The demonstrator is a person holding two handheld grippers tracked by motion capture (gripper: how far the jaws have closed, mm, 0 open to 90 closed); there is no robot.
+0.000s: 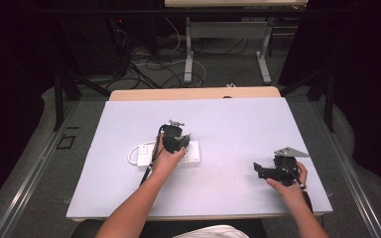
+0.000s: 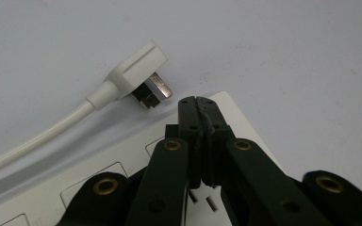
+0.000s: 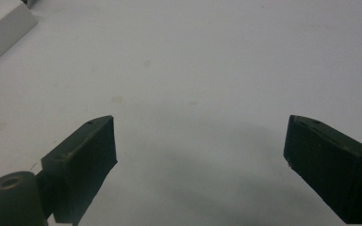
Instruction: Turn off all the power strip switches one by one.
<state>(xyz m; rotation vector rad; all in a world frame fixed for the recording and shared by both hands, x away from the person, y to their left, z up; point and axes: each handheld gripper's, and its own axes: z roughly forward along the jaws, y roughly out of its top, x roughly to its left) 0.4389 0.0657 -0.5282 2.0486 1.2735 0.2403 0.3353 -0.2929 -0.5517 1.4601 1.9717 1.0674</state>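
White power strip [image 2: 122, 181] lies flat, its plug [image 2: 139, 75] loose just beside.

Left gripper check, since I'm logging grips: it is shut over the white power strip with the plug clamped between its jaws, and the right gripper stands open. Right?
Not quite. In the left gripper view the left gripper is shut on nothing: the plug lies free on the table beside the power strip. The right gripper does stand open.
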